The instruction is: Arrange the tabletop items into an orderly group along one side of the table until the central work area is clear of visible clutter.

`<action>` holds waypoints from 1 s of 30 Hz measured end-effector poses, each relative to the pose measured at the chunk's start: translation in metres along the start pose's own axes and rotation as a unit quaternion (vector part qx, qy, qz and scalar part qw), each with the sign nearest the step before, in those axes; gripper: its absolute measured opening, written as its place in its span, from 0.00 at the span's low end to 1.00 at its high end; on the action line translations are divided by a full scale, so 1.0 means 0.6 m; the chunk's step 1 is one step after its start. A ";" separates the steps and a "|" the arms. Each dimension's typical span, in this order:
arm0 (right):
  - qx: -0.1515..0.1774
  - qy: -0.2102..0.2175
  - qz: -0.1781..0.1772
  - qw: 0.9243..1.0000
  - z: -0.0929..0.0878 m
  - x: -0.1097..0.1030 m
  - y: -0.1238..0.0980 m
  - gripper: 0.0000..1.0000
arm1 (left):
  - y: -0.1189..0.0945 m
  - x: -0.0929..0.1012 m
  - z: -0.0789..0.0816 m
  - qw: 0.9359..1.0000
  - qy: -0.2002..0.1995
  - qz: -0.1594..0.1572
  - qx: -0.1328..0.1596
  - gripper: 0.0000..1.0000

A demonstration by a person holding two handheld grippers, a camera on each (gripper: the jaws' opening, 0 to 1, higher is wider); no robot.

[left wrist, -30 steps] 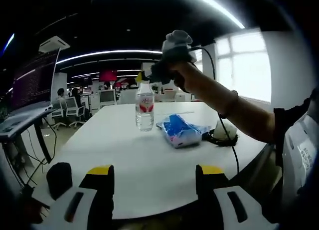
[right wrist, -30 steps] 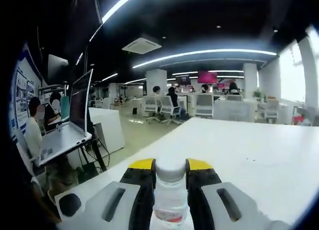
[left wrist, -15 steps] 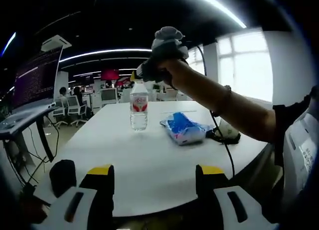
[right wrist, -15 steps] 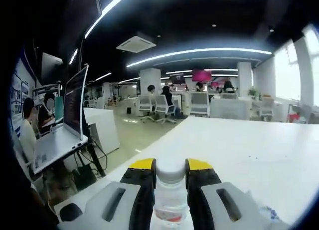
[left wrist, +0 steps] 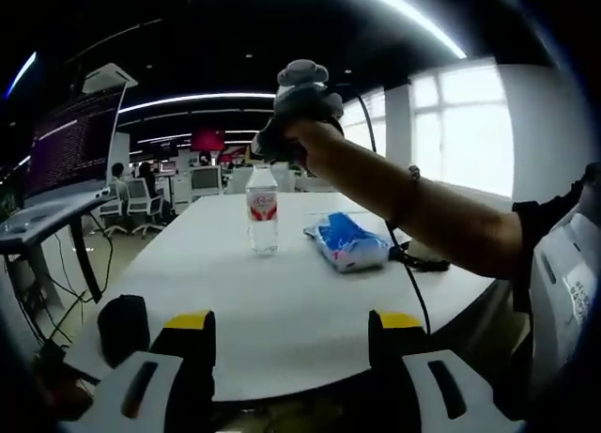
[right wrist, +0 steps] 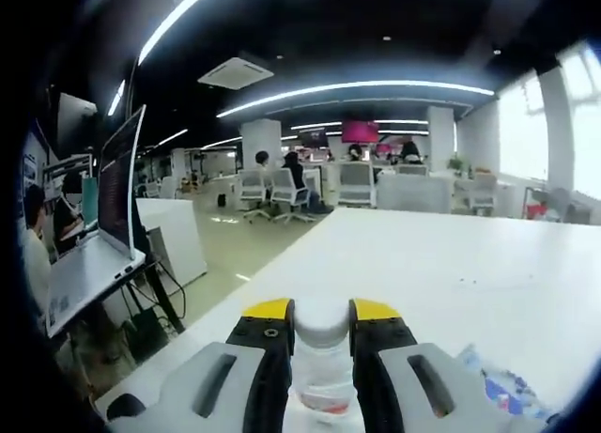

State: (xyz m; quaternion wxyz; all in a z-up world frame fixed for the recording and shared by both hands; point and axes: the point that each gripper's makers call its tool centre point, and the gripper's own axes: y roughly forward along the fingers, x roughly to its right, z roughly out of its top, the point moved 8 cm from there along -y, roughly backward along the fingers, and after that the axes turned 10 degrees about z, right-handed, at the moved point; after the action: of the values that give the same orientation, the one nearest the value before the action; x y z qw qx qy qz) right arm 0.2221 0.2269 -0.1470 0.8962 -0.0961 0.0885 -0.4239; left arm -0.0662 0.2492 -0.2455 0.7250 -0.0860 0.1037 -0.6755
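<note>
A clear water bottle (left wrist: 262, 209) with a red label stands upright on the white table (left wrist: 235, 292). My right gripper (right wrist: 320, 322) is shut on the water bottle's cap (right wrist: 320, 325) from above; the left gripper view shows it held over the bottle by a hand. A blue and white packet (left wrist: 346, 244) lies to the right of the bottle, and its corner (right wrist: 502, 393) also shows low in the right gripper view. My left gripper (left wrist: 291, 322) hangs open above the near table edge, nothing between its yellow-tipped fingers. A black rounded object (left wrist: 123, 325) sits at the near left table corner.
A black cable (left wrist: 413, 269) runs from the right gripper across the table's right side. An open laptop (right wrist: 99, 231) stands on a side desk to the left. Office chairs (right wrist: 282, 191) and people are far behind. The wide far half of the table is bare.
The right gripper has carried the bottle a little to the left, away from the blue packet. The arm now hides a pale object at the table's right. The left gripper stays open.
</note>
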 end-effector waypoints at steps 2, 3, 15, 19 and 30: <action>0.006 0.007 0.002 1.000 0.001 -0.001 0.000 0.19 | 0.000 -0.002 0.000 1.000 -0.001 0.000 0.000 0.65; 0.008 0.014 -0.002 1.000 0.002 0.000 0.000 0.19 | -0.001 -0.002 0.000 1.000 0.001 -0.001 0.000 0.65; 0.054 -0.018 -0.026 0.998 -0.014 -0.011 -0.007 0.20 | -0.002 -0.002 -0.004 1.000 0.002 -0.004 -0.002 0.65; 0.061 -0.024 -0.015 0.998 -0.007 -0.014 -0.004 0.29 | -0.005 -0.002 -0.006 1.000 -0.002 -0.006 -0.001 0.65; 0.068 -0.017 0.070 0.995 0.009 0.016 -0.043 0.53 | -0.008 -0.005 -0.012 1.000 -0.010 0.002 -0.002 0.65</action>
State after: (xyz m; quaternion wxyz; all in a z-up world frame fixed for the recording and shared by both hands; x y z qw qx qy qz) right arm 0.2100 0.2038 -0.1358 0.9295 -0.0353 0.0509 -0.3635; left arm -0.0727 0.2519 -0.2511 0.7269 -0.0935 0.0977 -0.6733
